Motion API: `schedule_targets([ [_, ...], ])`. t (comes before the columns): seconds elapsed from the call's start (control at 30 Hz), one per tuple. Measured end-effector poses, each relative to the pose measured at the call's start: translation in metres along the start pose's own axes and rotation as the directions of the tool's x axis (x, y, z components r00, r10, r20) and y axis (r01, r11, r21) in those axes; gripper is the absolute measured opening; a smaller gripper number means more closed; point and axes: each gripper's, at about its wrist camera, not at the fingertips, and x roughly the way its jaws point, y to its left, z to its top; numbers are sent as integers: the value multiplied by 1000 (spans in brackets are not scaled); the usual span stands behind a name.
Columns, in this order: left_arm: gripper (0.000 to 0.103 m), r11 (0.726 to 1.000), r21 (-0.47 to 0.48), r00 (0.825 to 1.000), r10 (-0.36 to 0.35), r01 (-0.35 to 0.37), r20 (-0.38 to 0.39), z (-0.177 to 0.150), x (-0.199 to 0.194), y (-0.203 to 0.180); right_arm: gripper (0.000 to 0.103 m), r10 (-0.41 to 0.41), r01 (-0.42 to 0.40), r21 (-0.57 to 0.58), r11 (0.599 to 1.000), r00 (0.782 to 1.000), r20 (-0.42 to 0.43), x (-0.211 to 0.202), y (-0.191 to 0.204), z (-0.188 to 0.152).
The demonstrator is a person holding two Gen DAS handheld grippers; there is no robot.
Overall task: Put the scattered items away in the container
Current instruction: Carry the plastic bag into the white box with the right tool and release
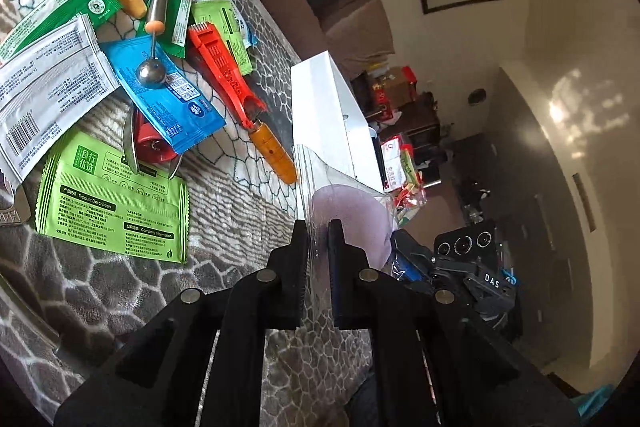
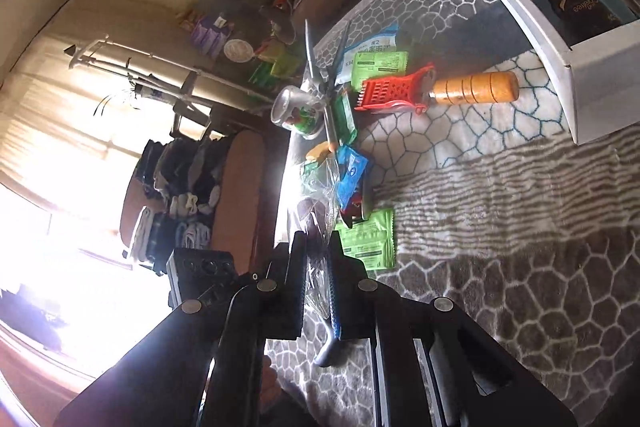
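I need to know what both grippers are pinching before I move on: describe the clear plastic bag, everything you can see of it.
The clear plastic bag is thin, see-through film with a ribbed zip strip along its upper edge. The left gripper is shut on one edge, the right gripper on another, where the film looks crumpled and glossy. It hangs between them above the patterned cloth, near the white box. A purplish patch shows through it; I cannot tell whether anything is inside.
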Motion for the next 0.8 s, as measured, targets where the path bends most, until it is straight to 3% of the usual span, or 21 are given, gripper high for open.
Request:
schedule_targets([
  [0.2, 8, 996, 68, 998, 60, -58, -28, 7, 33, -52, 9, -41, 44, -56, 997, 997, 58, -42, -1, 16],
  [0.37, 8, 976, 196, 989, 117, -98, -87, 30, 106, -128, 9, -133, 149, -94, 984, 979, 156, -104, -12, 57],
  [0.47, 8, 952, 274, 973, 182, -139, -140, 43, 164, -164, 9, -200, 221, -82, 972, 957, 210, -137, -28, 86],
  [0.57, 8, 916, 348, 944, 275, -200, -184, 52, 222, -186, 9, -281, 304, -72, 950, 932, 229, -153, -53, 114],
  [0.63, 8, 883, 399, 915, 349, -249, -203, 56, 257, -194, 9, -300, 316, -36, 948, 926, 229, -158, -75, 130],
  [0.73, 12, 818, 466, 857, 472, -339, -206, 59, 296, -194, 9, -295, 297, 26, 955, 930, 218, -158, -107, 147],
  [0.8, 22, 768, 496, 811, 552, -404, -193, 58, 310, -190, 9, -294, 285, 73, 956, 934, 204, -152, -127, 153],
])
